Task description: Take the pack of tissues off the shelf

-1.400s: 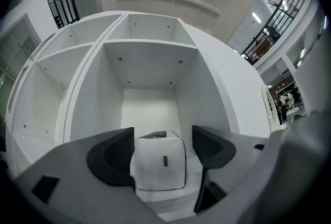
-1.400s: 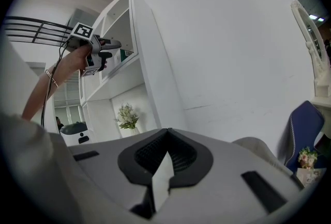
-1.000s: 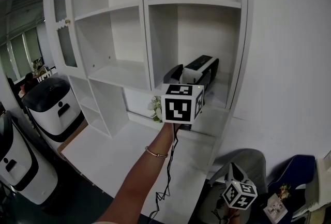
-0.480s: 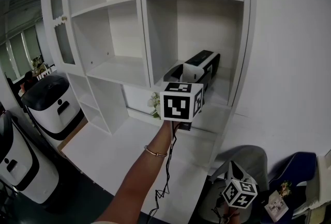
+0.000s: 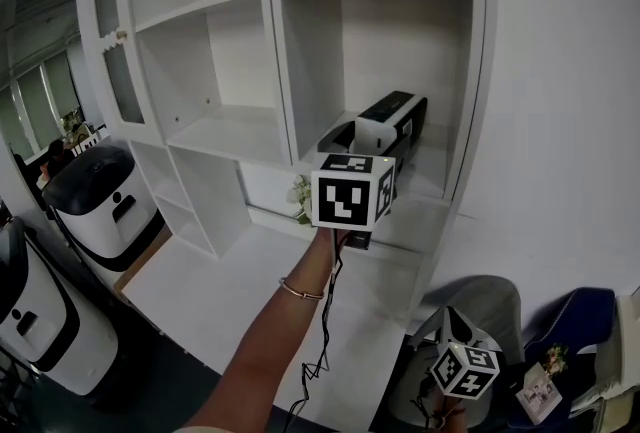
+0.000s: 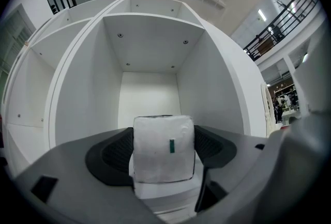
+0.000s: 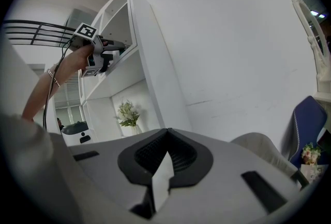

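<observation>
Left tongs clenched on pack of tissues at shelf; right tongs clenched, empty. Pack judged light, soft, crushable; hold its flat sides gently

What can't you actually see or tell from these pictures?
Left gripper view: whether the pack of tissues touches the shelf; the left gripper covers the lower corners.
Same view: the pack's green mark, too small to read.
Head view: jaws of the right gripper, under its marker cube.
</observation>
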`<state>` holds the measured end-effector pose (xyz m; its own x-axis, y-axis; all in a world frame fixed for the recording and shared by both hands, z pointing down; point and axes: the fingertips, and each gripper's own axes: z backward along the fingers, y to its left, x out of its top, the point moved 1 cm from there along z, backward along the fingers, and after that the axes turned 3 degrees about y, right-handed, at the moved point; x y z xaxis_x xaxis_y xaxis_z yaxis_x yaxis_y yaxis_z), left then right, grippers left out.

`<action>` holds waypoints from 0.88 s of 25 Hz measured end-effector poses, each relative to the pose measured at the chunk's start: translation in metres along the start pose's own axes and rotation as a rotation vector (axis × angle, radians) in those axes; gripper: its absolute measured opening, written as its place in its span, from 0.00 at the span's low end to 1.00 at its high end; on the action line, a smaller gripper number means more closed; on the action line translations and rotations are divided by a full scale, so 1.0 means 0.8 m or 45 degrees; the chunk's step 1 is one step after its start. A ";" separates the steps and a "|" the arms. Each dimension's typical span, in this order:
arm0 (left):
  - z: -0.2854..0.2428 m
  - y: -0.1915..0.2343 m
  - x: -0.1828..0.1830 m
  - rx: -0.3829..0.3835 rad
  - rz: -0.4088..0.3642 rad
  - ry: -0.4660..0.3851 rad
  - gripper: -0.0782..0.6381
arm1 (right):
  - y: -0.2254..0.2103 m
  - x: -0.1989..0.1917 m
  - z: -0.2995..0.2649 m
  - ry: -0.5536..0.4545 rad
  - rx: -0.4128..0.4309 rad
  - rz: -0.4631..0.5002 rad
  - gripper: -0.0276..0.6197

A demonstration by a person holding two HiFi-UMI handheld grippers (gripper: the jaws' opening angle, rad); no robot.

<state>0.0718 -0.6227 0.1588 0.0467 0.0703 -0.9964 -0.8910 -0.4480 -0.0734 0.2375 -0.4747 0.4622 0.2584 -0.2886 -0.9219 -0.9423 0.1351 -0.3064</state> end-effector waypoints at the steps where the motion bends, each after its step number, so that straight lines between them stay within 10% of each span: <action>1: -0.001 0.000 -0.001 0.001 0.004 0.003 0.59 | 0.001 0.000 -0.001 0.000 0.001 -0.001 0.05; 22: 0.001 0.001 -0.003 0.017 -0.016 0.071 0.57 | -0.007 0.002 0.004 -0.014 -0.030 -0.013 0.05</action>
<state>0.0705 -0.6221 0.1611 0.0829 0.0261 -0.9962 -0.8960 -0.4357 -0.0860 0.2435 -0.4730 0.4617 0.2704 -0.2795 -0.9213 -0.9442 0.1101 -0.3105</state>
